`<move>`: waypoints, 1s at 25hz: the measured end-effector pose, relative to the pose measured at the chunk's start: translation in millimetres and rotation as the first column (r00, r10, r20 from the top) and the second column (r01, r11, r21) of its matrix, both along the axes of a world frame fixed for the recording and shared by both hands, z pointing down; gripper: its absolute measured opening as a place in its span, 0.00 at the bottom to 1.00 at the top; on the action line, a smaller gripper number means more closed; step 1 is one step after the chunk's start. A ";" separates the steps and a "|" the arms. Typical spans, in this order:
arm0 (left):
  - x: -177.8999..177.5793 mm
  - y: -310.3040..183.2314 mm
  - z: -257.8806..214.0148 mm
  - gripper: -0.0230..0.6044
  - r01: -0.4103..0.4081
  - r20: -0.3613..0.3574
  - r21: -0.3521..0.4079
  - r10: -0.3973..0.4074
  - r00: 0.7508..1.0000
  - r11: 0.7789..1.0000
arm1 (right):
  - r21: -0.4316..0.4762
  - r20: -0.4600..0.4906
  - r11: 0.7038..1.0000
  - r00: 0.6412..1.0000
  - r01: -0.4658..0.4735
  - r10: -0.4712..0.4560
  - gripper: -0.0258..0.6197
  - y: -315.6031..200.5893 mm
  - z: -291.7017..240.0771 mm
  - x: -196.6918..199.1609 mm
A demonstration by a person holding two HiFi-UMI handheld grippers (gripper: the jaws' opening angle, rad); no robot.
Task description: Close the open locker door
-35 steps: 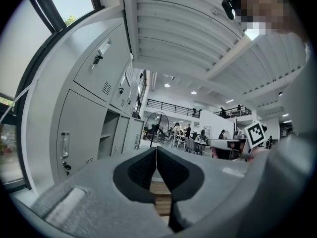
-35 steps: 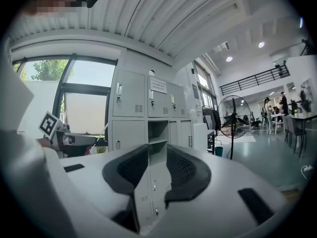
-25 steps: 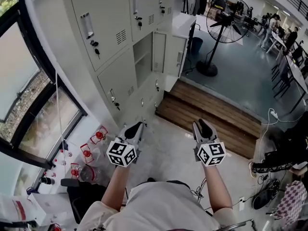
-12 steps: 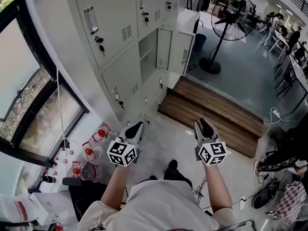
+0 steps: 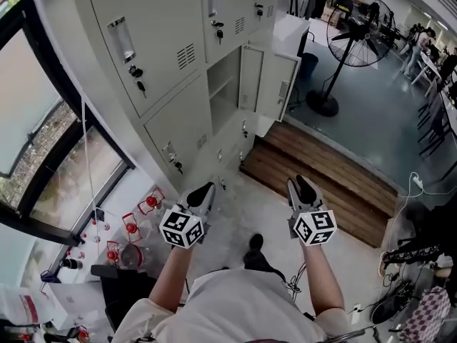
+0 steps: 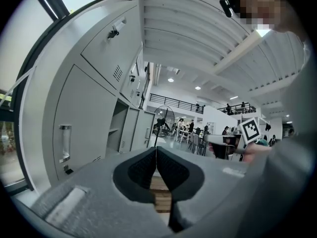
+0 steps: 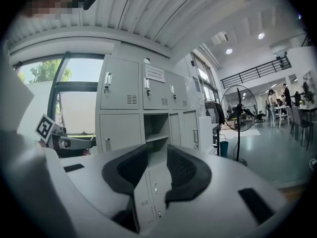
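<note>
A bank of pale grey lockers (image 5: pixel 157 41) fills the upper left of the head view. One lower compartment (image 5: pixel 223 84) stands open, with its door (image 5: pixel 280 84) swung out to the right of the opening. Both grippers hover over the floor, well short of the lockers and touching nothing. My left gripper (image 5: pixel 203 189) is shut and empty. My right gripper (image 5: pixel 301 184) is open and empty. In the left gripper view the jaw tips of the left gripper (image 6: pixel 156 150) meet. In the right gripper view the open compartment (image 7: pixel 156 127) and door (image 7: pixel 190 129) show past the parted jaws of the right gripper (image 7: pixel 157 151).
A standing fan (image 5: pixel 357 27) and a blue bin (image 5: pixel 308 66) are beyond the lockers. A wooden step (image 5: pixel 321 181) lies ahead on the right. Red-capped bottles in wire holders (image 5: pixel 132 227) sit on the floor by the window at left. The person's shoe (image 5: pixel 253 245) shows below.
The view has shifted and the lockers look slightly nearer. A shoe has come into sight below the grippers. Both grippers keep the same pose.
</note>
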State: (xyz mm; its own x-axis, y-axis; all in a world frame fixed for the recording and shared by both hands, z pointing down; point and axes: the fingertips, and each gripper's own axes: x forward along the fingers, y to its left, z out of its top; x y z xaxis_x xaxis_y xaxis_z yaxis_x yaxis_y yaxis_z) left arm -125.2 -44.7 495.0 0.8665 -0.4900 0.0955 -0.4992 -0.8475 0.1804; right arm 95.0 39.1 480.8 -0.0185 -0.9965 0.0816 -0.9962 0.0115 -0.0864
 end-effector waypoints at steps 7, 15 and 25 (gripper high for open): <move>56.1 -48.5 -2.9 0.06 0.026 0.010 0.004 -0.026 1.000 1.000 | -0.009 0.007 0.999 0.999 0.047 -0.047 0.20 -59.3 3.5 53.5; 121.2 -98.9 -7.0 0.06 0.092 0.017 0.003 -0.092 0.996 0.996 | -0.031 0.006 0.992 0.992 0.125 -0.125 0.20 -128.4 7.0 119.4; 166.3 -127.2 10.5 0.06 0.157 0.041 -0.027 -0.156 0.987 0.987 | -0.080 0.026 0.980 0.983 0.184 -0.183 0.20 -187.4 30.1 178.4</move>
State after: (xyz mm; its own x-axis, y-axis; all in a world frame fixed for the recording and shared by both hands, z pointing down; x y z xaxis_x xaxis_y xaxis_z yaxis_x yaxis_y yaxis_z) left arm 41.2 -171.9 505.5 0.7748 -0.6156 0.1440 -0.6322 -0.7529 0.1830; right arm 273.4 -148.3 510.8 -0.2026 -0.9661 0.1602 -0.9760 0.1859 -0.1133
